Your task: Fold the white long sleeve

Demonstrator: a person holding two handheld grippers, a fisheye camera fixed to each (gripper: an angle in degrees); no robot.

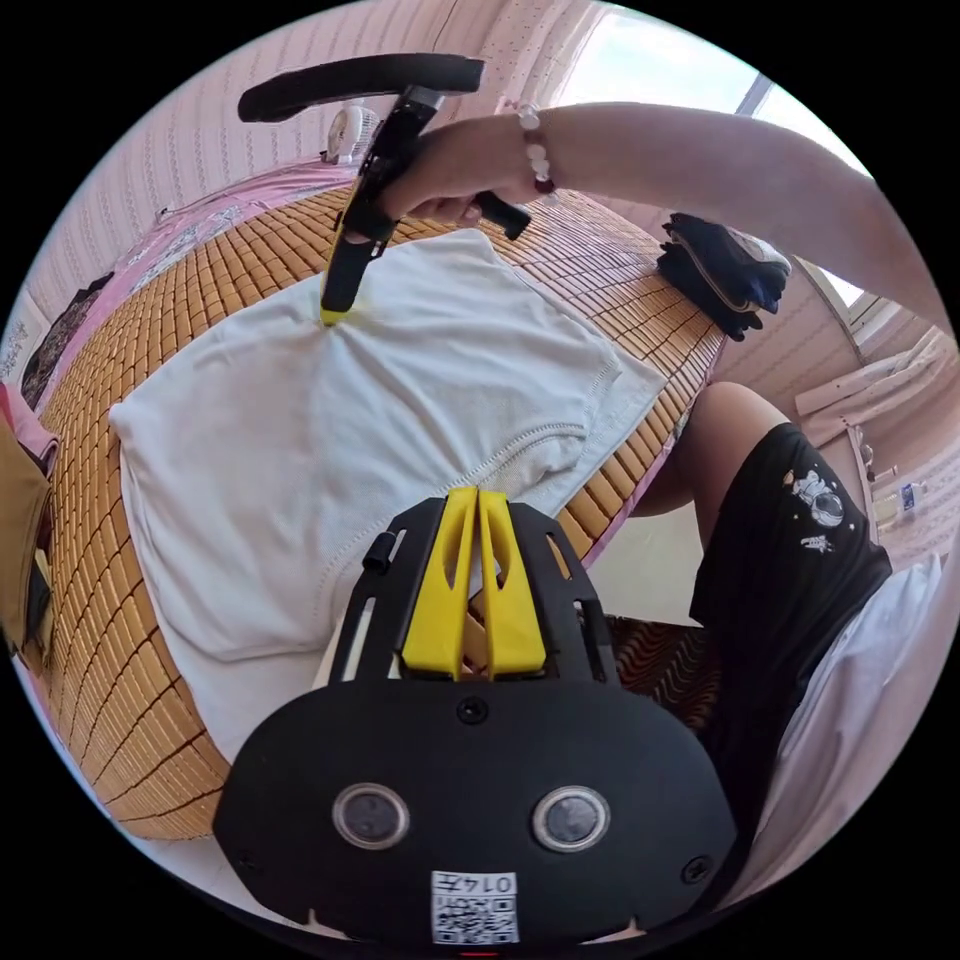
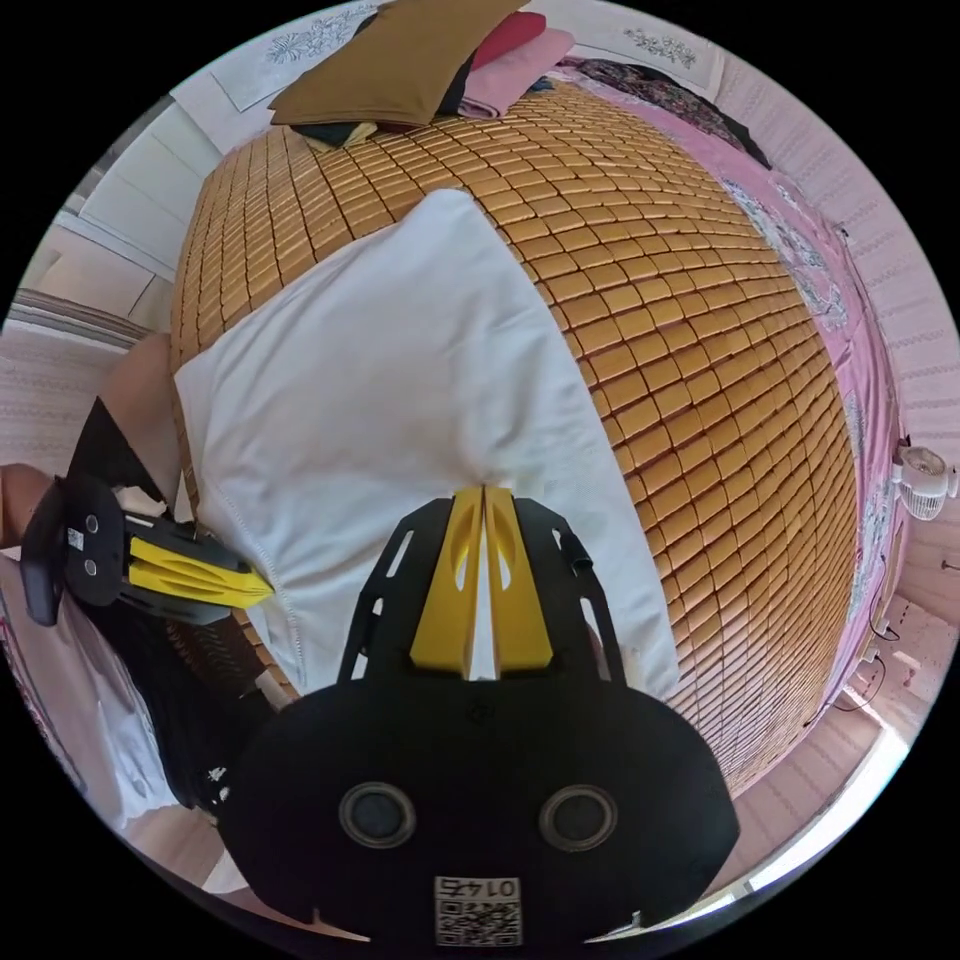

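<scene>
The white long sleeve (image 1: 380, 420) is lying on the bamboo mat (image 1: 120, 620) covering the bed, already folded into a compact block with no sleeves hanging loose. The left gripper (image 1: 478, 492) is sitting at the near hem, its jaws pressed together and apparently pinching the fabric edge. The right gripper (image 2: 484, 490) is meeting the far edge, jaws likewise closed, seemingly nipping cloth, a person's hand (image 1: 455, 165) working it. Most folding seems done; what is probably remaining is one more fold or some smoothing. Other clothes (image 2: 420, 55) are lying stacked at the mat's far end.
</scene>
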